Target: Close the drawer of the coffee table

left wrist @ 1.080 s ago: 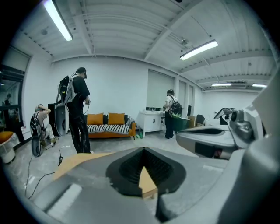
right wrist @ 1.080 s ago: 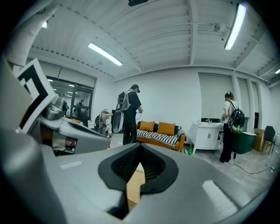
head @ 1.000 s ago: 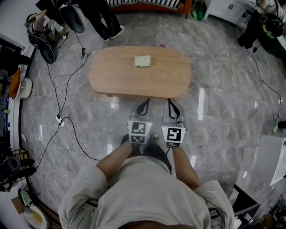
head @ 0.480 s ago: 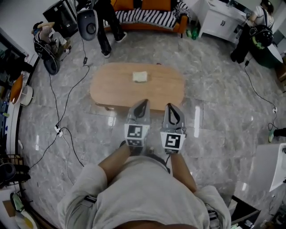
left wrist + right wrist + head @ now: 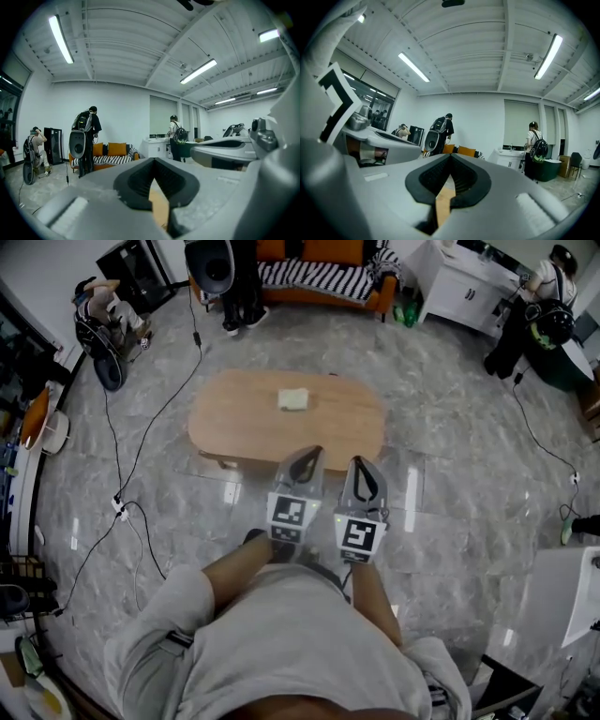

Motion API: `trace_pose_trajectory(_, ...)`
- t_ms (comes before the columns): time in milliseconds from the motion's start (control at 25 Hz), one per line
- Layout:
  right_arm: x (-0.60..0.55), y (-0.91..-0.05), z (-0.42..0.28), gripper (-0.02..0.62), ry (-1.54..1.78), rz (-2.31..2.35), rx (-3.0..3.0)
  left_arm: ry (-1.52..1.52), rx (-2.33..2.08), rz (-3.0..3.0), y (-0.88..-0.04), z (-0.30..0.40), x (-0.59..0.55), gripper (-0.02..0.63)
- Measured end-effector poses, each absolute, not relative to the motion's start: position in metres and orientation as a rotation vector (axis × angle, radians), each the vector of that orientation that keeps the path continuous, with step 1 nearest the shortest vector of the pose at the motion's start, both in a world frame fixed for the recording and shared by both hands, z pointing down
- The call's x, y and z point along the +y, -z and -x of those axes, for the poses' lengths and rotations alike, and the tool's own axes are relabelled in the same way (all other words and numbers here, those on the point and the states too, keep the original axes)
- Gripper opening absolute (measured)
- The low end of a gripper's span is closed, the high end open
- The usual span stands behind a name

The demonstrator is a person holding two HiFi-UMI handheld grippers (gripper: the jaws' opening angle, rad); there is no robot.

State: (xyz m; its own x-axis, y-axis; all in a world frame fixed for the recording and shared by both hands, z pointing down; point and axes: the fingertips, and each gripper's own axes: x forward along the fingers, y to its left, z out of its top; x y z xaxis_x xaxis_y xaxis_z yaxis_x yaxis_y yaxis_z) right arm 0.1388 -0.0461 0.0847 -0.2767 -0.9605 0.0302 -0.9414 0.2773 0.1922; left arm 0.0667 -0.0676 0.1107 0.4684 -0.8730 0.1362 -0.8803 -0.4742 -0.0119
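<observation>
One oval coffee table (image 5: 234,423) fills the upper middle; no drawer juts from its near edge — likely shut already. Just below, left gripper (image 5: 307,456) and right gripper (image 5: 363,466) hang empty, jaws pressed together. Any last push should meet the drawer front squarely. A pale block (image 5: 293,400) lies on top.

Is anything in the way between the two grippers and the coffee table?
Nothing visible. The left gripper and right gripper, jaws shut and empty, point toward the coffee table with only floor between; a cable lies well off to the left.
</observation>
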Motion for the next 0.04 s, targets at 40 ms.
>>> trace_pose_trajectory(40, -0.0467, -0.0857, -0.1367, 0.006, 0.201, -1.796, -2.39, -0.186, -1.573, -2.639, -0.1114, -0.0644, -0.0673, 0.021)
